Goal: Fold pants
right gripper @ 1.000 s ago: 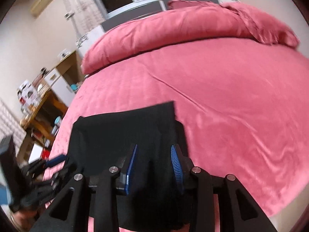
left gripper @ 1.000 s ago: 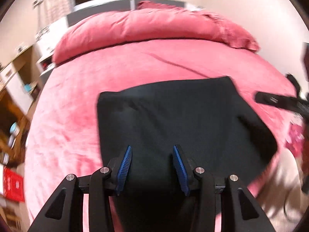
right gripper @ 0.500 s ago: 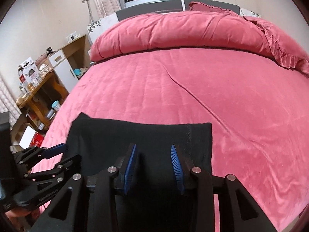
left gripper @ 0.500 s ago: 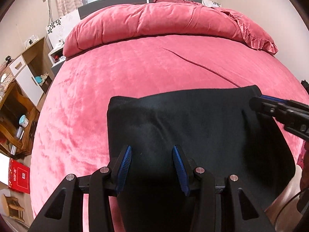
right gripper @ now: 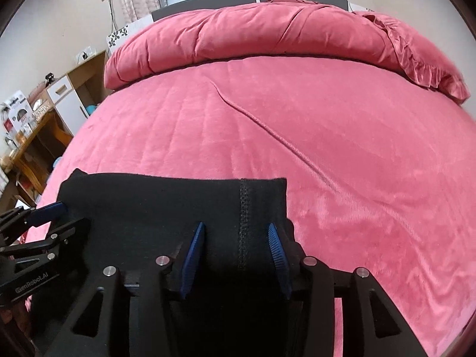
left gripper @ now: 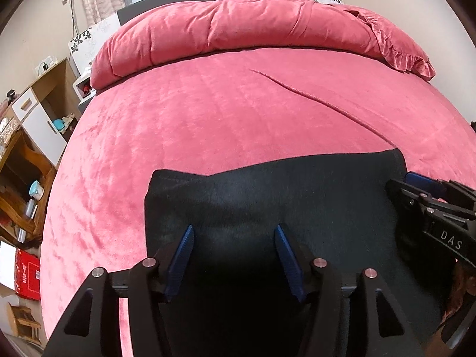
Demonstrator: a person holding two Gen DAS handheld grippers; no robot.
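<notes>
On the pink bed (left gripper: 208, 125), black pants (left gripper: 267, 202) lie under both wide-open, empty grippers.

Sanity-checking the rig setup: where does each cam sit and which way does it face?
Left wrist: on the left gripper, facing along its open blue-padded fingers over the black pants toward the folded duvet; the right gripper shows at the right edge.
Right wrist: on the right gripper, same heading, fingers open above the pants' stitched seam; the left gripper shows at the left edge.
Shared: pants, pink bed, duvet, window, and each view catches the other gripper.
</notes>
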